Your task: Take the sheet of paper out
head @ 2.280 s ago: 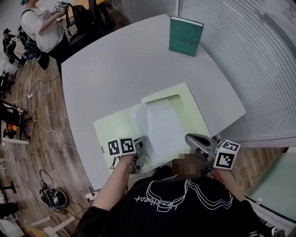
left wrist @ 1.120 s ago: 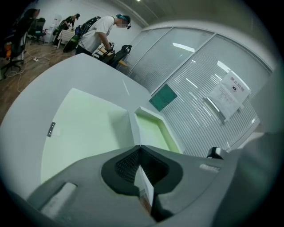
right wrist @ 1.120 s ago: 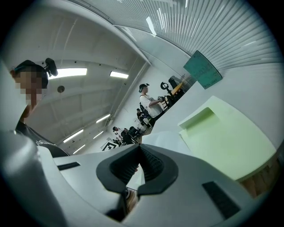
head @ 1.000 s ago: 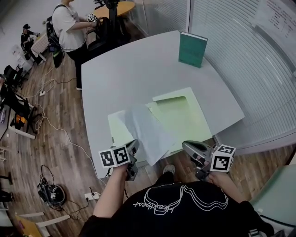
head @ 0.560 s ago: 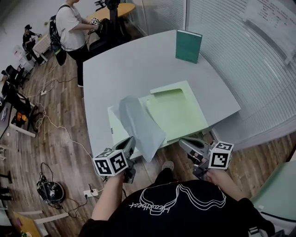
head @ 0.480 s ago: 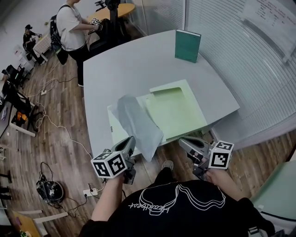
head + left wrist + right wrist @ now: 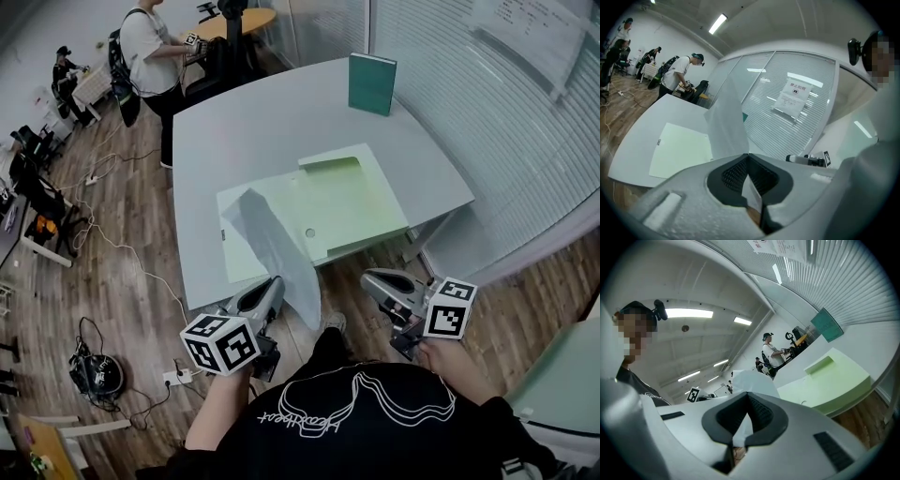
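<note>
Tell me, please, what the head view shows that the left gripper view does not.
Only the head view: the marker cube on the left claw, and the pocket on the green folder. Only the left gripper view: a ceiling light, and that claw's pads shut on the sheet of paper's edge. Both: the sheet held up by the left claw, the folder, the grey table, the right claw and a bystander in a white shirt.

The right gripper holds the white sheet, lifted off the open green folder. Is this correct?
Not quite: the left gripper holds the white sheet, lifted off the open green folder; its jaws are shut on it. The head view shows this.
</note>
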